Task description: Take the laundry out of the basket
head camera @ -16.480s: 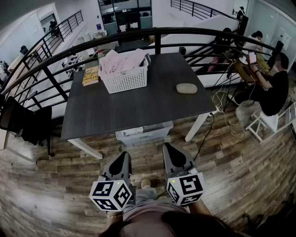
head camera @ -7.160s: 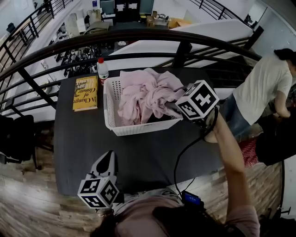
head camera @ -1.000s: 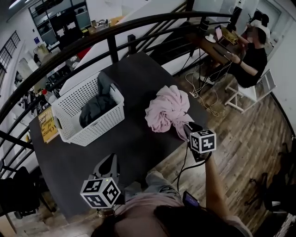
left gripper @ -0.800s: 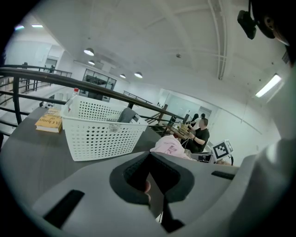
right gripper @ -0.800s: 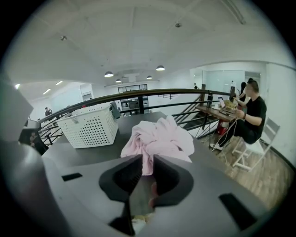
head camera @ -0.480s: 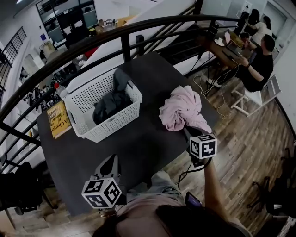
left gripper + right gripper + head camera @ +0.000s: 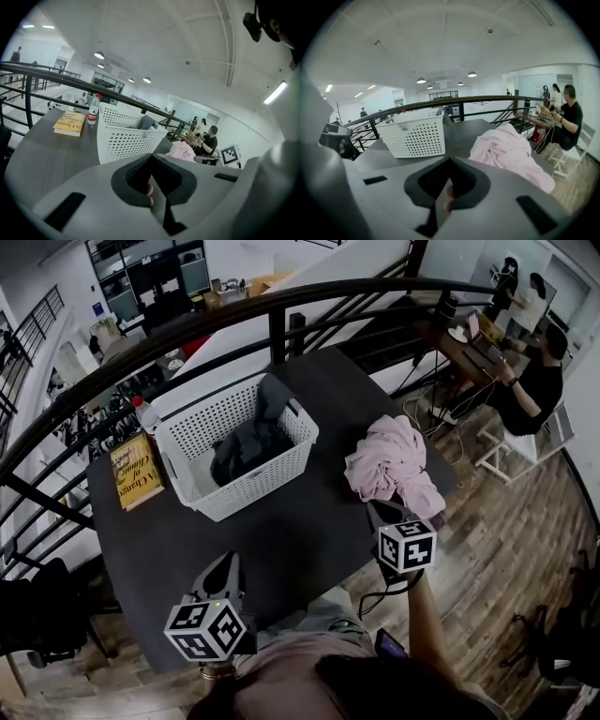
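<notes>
Pink laundry, white basket (perforated), yellow book

The white basket stands upright near my table's far edge, a dark garment inside. Pink laundry lies crumpled at the right edge.

Dark garment sits mostly sunk behind the basket wall, so I can't tell what kind of piece it is. Bottle is half hidden behind the basket's far corner, label too small to read. Book title is too small in the head view. Pink laundry has its near hem covered by my right gripper, jaws just been closing, nothing between them. Table near edge is hidden under my body. Dark shape in the left gripper view is cut by the top-right edge, can't identify it.
</notes>
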The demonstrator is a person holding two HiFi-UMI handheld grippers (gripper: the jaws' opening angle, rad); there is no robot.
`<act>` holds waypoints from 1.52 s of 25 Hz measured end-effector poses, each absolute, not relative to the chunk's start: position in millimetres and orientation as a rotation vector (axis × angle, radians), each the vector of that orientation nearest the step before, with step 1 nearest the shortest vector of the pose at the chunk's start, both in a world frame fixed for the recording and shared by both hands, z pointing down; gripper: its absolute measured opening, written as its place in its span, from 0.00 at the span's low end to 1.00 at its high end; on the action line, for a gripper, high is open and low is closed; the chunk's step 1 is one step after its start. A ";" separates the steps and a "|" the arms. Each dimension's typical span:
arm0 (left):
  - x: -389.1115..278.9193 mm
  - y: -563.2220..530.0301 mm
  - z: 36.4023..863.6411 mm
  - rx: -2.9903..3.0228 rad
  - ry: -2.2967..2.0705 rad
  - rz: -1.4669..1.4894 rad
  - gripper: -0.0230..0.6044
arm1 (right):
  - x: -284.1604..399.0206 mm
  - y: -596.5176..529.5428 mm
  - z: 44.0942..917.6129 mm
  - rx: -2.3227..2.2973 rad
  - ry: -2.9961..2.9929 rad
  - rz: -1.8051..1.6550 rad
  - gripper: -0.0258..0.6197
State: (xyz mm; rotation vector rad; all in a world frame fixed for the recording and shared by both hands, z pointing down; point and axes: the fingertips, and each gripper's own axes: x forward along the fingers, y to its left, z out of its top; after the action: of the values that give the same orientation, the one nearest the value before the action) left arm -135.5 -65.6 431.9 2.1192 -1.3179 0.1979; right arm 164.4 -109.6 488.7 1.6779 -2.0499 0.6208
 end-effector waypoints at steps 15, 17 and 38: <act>-189.3 -42.6 432.5 2.075 -1.380 0.119 0.03 | 39.2 -86.9 449.0 1.500 -2.332 0.611 0.07; -193.9 -38.8 433.5 2.068 -1.387 0.112 0.03 | 27.4 -84.0 444.8 1.482 -2.359 0.604 0.07; -213.3 -24.3 434.9 2.079 -1.375 0.063 0.03 | -6.8 -75.1 425.1 1.436 -2.434 0.518 0.07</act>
State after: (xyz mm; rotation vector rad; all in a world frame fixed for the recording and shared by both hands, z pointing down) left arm -213.3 -24.3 434.9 2.0786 -1.3746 0.0630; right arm -6.8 -75.1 425.1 1.4358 -2.4338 0.5176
